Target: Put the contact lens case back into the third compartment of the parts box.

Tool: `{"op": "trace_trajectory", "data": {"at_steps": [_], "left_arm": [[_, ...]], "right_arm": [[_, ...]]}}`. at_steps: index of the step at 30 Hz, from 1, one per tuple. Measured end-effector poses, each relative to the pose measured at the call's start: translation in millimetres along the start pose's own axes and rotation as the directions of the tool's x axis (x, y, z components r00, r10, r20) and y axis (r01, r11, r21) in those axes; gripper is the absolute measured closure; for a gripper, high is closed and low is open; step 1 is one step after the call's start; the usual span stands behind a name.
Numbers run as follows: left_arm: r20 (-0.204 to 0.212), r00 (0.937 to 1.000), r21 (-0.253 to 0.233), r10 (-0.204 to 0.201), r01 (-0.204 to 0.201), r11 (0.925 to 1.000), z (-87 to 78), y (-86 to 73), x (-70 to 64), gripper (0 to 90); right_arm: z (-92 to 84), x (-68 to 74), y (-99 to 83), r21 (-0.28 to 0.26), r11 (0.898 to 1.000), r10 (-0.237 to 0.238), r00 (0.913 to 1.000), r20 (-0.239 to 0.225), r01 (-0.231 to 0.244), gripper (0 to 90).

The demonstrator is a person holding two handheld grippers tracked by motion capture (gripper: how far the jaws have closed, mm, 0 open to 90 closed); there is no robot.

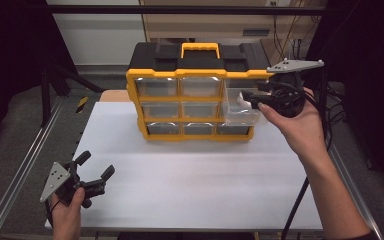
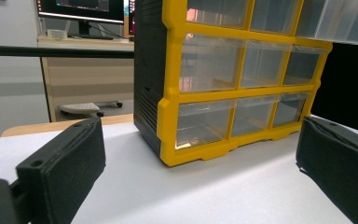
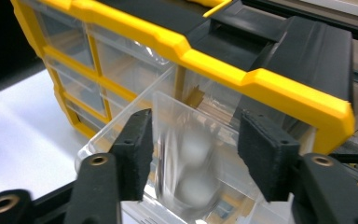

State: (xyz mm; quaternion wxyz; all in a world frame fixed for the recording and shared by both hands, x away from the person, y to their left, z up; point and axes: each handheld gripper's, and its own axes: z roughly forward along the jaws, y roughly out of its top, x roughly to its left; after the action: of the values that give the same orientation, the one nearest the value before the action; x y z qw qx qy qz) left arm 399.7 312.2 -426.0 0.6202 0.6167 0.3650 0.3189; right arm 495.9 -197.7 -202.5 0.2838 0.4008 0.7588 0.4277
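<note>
We see a clear plastic drawer pulled partway out of the top right slot of a yellow and black organizer. The drawer sticks forward from the front of the organizer, above the table. In the right gripper view the drawer sits directly ahead, with something pale and blurred inside or on its front (we cannot tell what it is).

The right gripper is held at the drawer's front. In its own view the right gripper has its two black pads on either side of the blurred clear part; the left pad looks to be touching or nearly touching it, while the right pad stands clear with a gap, so the jaws are slightly parted and not pinching. The person's right hand wraps around the gripper's body, with the grey three-cornered plate above it.

The organizer stands upright toward the back of the white table, with three rows of three clear drawers and a yellow carrying handle on its black top. The other drawers appear pushed in.

Well apart, at the near left corner of the table, the left gripper rests in the person's left hand. Its jaws are spread wide with nothing between them. In its own view the left gripper looks across the bare table toward the organizer.
</note>
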Motion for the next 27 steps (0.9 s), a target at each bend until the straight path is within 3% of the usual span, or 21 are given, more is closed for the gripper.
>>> {"op": "trace_trajectory", "data": {"at_steps": [13, 21, 27], "left_arm": [[-0.009, 0.9999, 0.002, -0.007, 0.007, 1.0000, 1.0, -0.6, 0.8, 1.2], [-0.006, 1.0000, 0.004, -0.004, 0.004, 1.0000, 2.4, -0.3, -0.4, 1.2], [-0.011, 0.9999, 0.004, -0.004, 0.004, 1.0000, 2.1, -0.7, 0.1, 1.1]], "right_arm": [[-0.5, -6.5, -0.4, -0.082, 0.994, 0.077, 0.9963, 0.038, -0.074, 27.0], [-2.7, -11.8, -0.2, -0.182, 0.977, 0.120, 0.9921, 0.037, -0.111, 16.7], [-3.0, -16.0, -1.1, -0.239, 0.964, 0.129, 0.9906, 0.046, -0.114, 12.8]]}}
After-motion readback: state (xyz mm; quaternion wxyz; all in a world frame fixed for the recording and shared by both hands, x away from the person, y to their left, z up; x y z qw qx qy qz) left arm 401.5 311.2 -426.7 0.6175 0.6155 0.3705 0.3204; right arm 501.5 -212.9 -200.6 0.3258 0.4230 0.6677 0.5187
